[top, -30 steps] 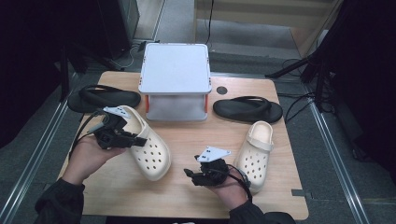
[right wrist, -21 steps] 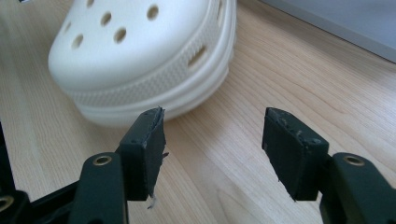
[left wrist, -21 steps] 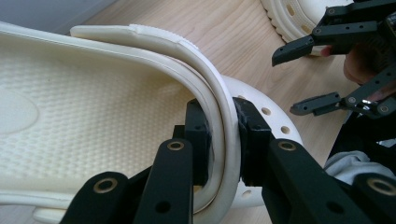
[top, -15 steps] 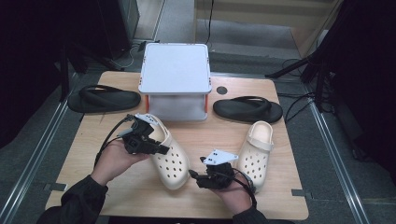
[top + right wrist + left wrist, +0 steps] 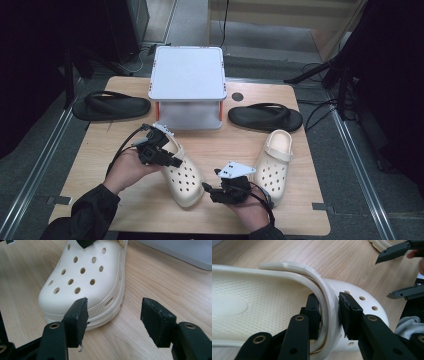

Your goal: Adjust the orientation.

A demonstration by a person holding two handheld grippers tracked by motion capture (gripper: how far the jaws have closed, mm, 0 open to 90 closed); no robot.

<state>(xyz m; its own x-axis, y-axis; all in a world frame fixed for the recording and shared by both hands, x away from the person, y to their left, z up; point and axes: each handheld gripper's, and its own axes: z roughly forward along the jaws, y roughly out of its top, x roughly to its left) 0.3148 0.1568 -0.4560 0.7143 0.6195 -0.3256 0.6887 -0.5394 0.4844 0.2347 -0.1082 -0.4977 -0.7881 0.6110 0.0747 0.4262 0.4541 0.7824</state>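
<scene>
Cream perforated clog (image 5: 181, 175), upright on wooden table, toe toward the person

My light wooden worktop (image 5: 300, 210) stands on a grey carpeted floor (image 5: 365, 165) edged by metal rails (image 5: 30, 170), with dark cabinets (image 5: 120, 25) behind, black cables (image 5: 320, 107) trailing alongside, and a pale wooden panel (image 5: 280, 12) beyond.

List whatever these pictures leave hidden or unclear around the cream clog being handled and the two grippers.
- Left gripper, its own view: the jaws have just been opening and straddle the clog strap; whether either pad presses it is unclear.
- Clog heel: cut off by that view's left edge.
- High view: the left gripper covers the clog's opening.
- Space under the white stand: shadowed in the high view.
- Right gripper: open, nothing between.
</scene>
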